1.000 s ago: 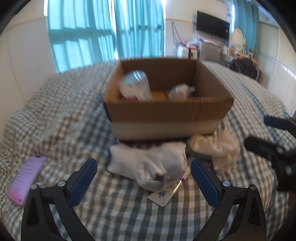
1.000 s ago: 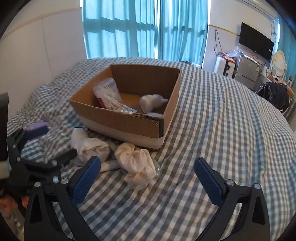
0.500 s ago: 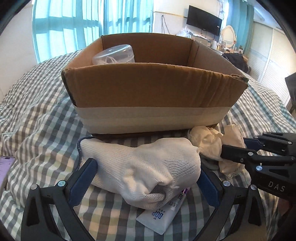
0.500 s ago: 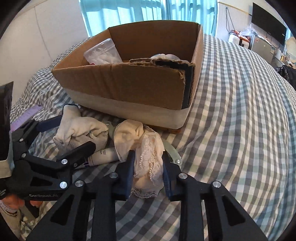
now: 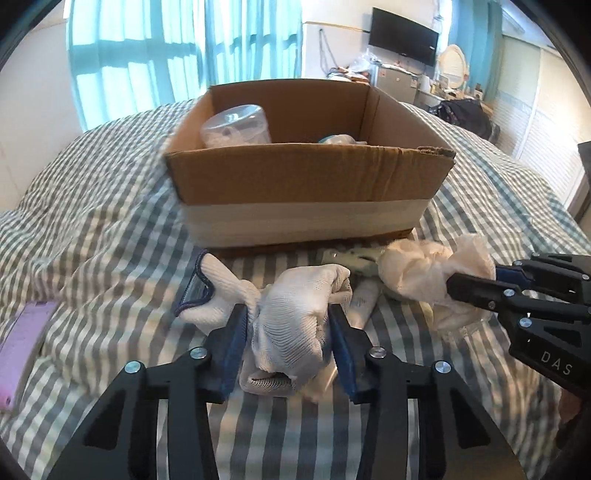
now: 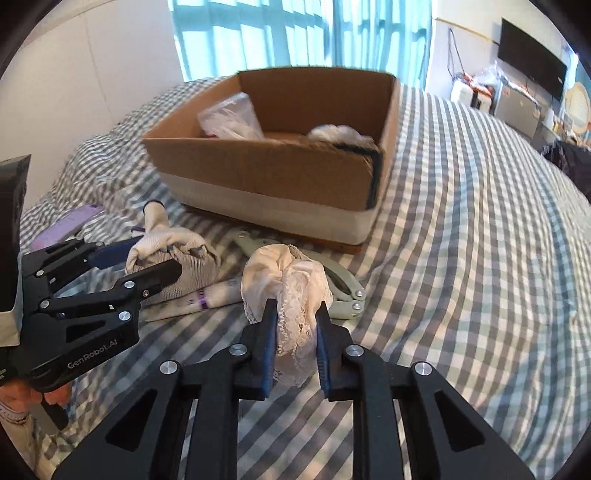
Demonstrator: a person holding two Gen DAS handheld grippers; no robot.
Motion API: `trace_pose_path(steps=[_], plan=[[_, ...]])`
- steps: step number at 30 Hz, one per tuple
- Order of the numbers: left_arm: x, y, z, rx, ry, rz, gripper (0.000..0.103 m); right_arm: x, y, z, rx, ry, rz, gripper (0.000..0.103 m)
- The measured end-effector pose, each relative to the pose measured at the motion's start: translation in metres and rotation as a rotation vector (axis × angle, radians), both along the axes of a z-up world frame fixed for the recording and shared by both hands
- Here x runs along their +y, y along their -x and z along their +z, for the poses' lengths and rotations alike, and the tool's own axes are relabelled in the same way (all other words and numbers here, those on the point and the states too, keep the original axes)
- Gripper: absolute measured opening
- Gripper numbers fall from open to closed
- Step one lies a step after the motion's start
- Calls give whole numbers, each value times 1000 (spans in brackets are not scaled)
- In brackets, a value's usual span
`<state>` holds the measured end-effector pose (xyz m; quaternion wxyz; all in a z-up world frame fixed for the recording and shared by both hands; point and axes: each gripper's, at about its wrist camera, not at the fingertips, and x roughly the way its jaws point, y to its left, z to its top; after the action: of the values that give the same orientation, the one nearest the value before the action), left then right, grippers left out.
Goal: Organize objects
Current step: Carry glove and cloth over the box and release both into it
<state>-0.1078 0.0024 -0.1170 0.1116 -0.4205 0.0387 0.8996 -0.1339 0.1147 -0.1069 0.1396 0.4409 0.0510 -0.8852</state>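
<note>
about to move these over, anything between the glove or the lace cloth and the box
Only the box's near wall stands between; white glove in the left tool and lace cloth in the right tool must clear it.

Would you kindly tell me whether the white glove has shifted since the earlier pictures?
Yes. The white glove is bunched and raised between the left tongs, which have just been closing on it, exposing the tube beside the fixed cardboard box.

White glove (image 5: 291,325), lace cloth (image 6: 295,295) gripped

Checked bed cover (image 5: 110,221), teal curtains (image 5: 147,55), wall television (image 5: 404,36), daylight
</note>
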Motion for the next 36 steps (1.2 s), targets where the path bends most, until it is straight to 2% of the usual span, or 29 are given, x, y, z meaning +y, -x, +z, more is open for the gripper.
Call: trace_pose_path(steps=[7,12,20,29,36], plan=[[-11,-32,26,4,-45,38,40,-9,-31,36,64,-8,36,18],[-18,-48,54,51,-60,71,39,-15,-57,58,109,-19,46,18],[-14,-65,102,152,-85,73,39,-13,-80,98,198,-29,45,18],[-5,-66,151,234,-82,70,40,-13,-83,146,293,-16,69,18],[4,-45,189,305,-63,62,40,-12,-66,181,357,8,92,18]])
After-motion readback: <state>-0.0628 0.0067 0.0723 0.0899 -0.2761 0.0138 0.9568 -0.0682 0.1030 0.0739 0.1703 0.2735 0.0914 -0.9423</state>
